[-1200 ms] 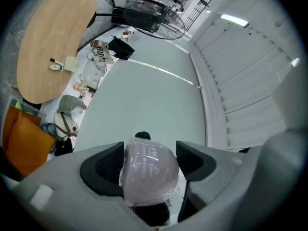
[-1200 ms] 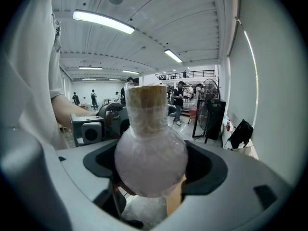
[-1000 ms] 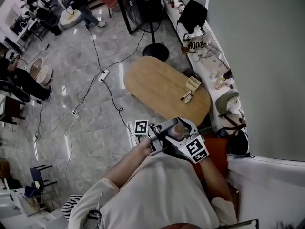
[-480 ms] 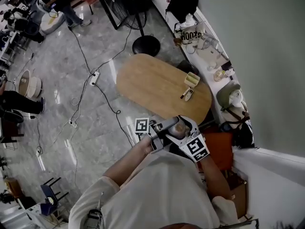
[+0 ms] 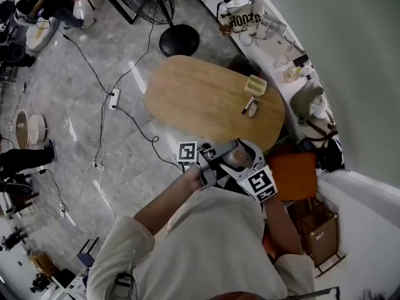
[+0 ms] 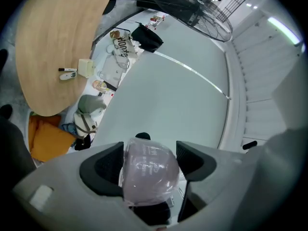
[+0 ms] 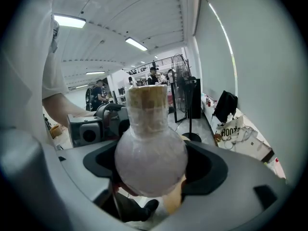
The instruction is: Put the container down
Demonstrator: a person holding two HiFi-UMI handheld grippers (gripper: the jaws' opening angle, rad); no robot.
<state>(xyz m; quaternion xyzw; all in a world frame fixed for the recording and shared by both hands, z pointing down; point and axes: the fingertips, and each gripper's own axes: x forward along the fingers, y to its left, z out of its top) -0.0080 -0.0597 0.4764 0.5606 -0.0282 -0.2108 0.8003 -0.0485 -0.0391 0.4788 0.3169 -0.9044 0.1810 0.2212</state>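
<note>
1. grip: the right gripper (image 7: 151, 167) was pinching the round belly of the container (image 7: 150, 153). the left gripper (image 6: 147, 165) had its jaws pressed on the same film-wrapped belly from the other side, as far as i could judge.
2. position: the container was in the air close to the person's chest, over the floor (image 5: 94, 136) and short of the near edge of the table (image 5: 206, 99).
3. risk: slick film on a round body. if either grip loosened or the two hands pulled apart, i judged it could twist out and hit the hard floor.
4. risk: a round base might roll once set down. the small box (image 5: 256, 85) sat at the table's far end, and the nearer wood was bare.
5. views: only the right gripper view showed the neck and tan top (image 7: 147, 97). only the head view showed the gap to the table.
</note>
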